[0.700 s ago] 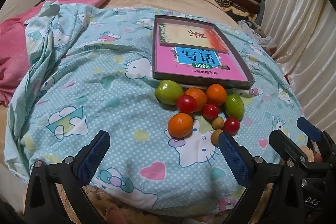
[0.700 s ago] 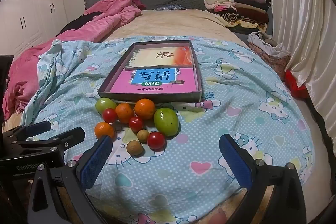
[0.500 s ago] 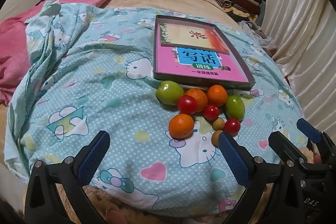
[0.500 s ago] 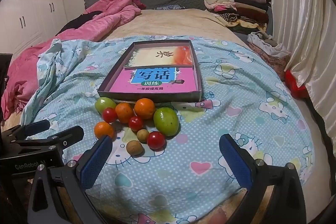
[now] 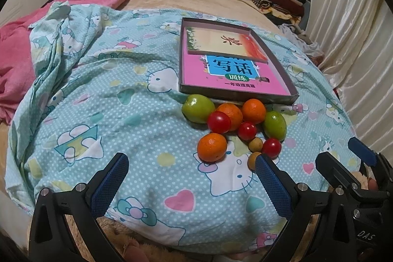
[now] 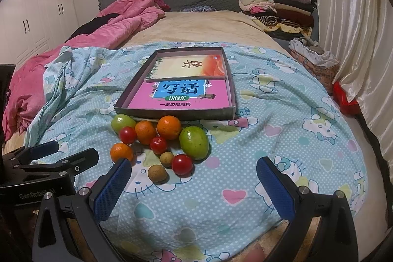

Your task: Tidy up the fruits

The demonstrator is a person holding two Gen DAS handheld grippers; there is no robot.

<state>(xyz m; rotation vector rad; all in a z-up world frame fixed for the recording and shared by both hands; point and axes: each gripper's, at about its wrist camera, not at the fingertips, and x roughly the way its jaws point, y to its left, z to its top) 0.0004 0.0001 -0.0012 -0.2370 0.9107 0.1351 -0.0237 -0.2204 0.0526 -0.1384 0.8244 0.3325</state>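
Right wrist view shows the right gripper (image 6: pixel 192 178) with its blue-padded jaws spread wide and nothing between them, hovering over a light-blue cartoon-cat quilt (image 6: pixel 282 139) on a bed. A cluster of fruits lies on the quilt just in front of a shallow grey cardboard box (image 6: pixel 176 113) holding a pink book (image 6: pixel 181 100): two green oval fruits (image 6: pixel 194 143), three oranges (image 6: pixel 169 127), three red cherry tomatoes (image 6: pixel 182 164) and two small tan round fruits (image 6: pixel 157 173). Left wrist view shows the left gripper (image 5: pixel 191 176) likewise spread and empty, near the closest orange (image 5: pixel 211 147). A rumpled pink blanket (image 6: pixel 118 23) lies at the left.
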